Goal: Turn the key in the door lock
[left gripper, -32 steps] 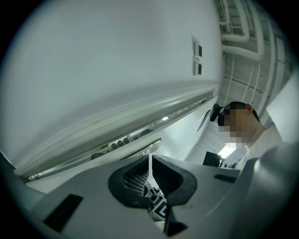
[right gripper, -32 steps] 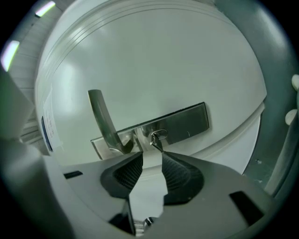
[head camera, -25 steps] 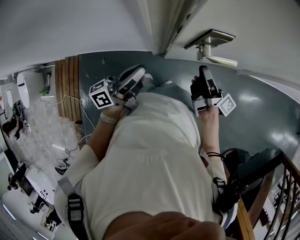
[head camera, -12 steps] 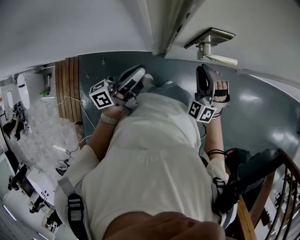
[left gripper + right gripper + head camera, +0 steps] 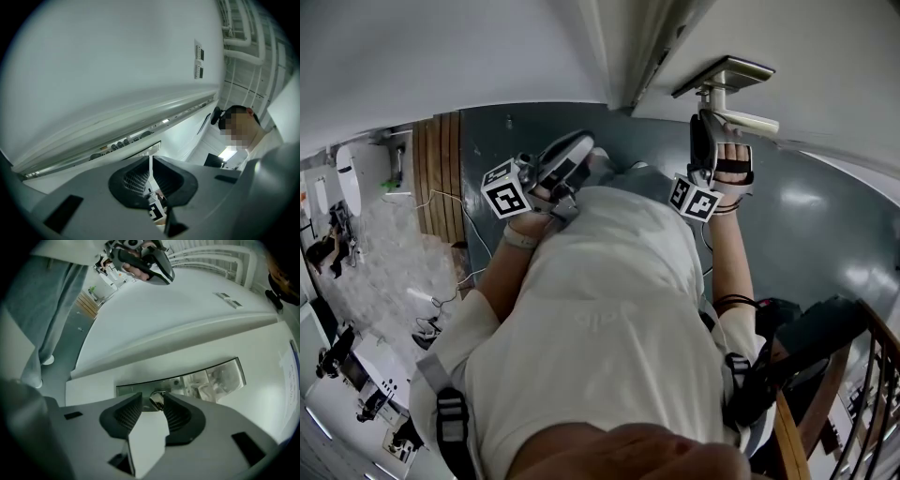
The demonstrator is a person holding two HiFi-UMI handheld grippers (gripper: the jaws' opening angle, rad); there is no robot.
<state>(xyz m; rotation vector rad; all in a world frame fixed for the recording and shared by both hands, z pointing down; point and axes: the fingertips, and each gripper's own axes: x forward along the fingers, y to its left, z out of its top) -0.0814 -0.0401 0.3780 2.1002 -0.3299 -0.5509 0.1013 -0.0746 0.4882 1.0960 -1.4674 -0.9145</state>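
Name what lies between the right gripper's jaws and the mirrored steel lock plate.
Right gripper view: only a small shiny metal key, between the right gripper's just-opened jaws.

A person in a white shirt (image 5: pixel 600 319) stands on a glossy grey floor (image 5: pixel 806 225) before a white door (image 5: pixel 825 56). The black right gripper (image 5: pixel 703 127) points up just under the silver lever door handle (image 5: pixel 739 118). Its jaws have just been opening, and what lies between them cannot be told from above. The left gripper (image 5: pixel 581 142) hangs near the chest, well apart from the handle.
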